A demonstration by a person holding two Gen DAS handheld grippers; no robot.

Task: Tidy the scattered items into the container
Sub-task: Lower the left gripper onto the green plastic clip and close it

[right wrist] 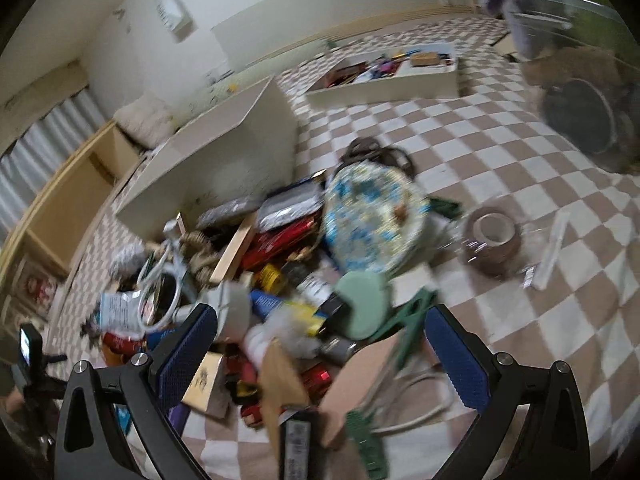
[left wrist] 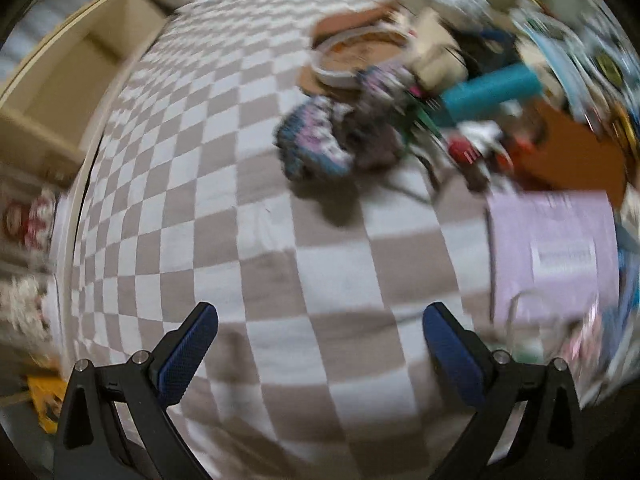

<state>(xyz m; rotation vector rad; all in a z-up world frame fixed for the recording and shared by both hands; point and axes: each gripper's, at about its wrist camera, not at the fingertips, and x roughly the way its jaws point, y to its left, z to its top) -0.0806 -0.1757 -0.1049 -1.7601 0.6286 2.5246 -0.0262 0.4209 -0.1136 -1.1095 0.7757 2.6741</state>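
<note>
In the left wrist view, your left claw [left wrist: 320,354] is spread wide apart and holds nothing; under it you see only the checkered rug [left wrist: 224,208]. The picture is blurred. At about 1 o'clock from the claw lies a patterned fabric bundle [left wrist: 316,144] in blue, pink and white, and just beside it, toward 2 o'clock, is a pile of mixed small things that I cannot tell one from another. A teal cylinder [left wrist: 492,92] lies on that pile. Farther at 12 o'clock is a round flat wooden-looking tray [left wrist: 360,56]. At 3 o'clock a pale lilac box [left wrist: 552,252] stands on the rug. At 10 o'clock an open wooden shelf unit [left wrist: 60,92] is along the edge of the rug.

In the right wrist view, your right claw [right wrist: 320,354] is also wide apart, with nothing between the blue pads [right wrist: 188,356]. It hovers directly above the heap of scattered items [right wrist: 280,280]: a mint green round piece [right wrist: 362,300], a red foil packet [right wrist: 280,242], a white cable loop [right wrist: 160,292], a green hanger [right wrist: 412,320], pieces of cardboard. A round tin with blue floral pattern [right wrist: 372,220] leans on the heap at 12 o'clock. A roll of brown tape [right wrist: 494,240] lies apart from the heap at 2 o'clock. The white container [right wrist: 216,168] stands open at 11 o'clock, touching the far side of the heap; I cannot tell what is inside. A second white tray with things in it [right wrist: 384,76] is well apart at 12 o'clock.
</note>
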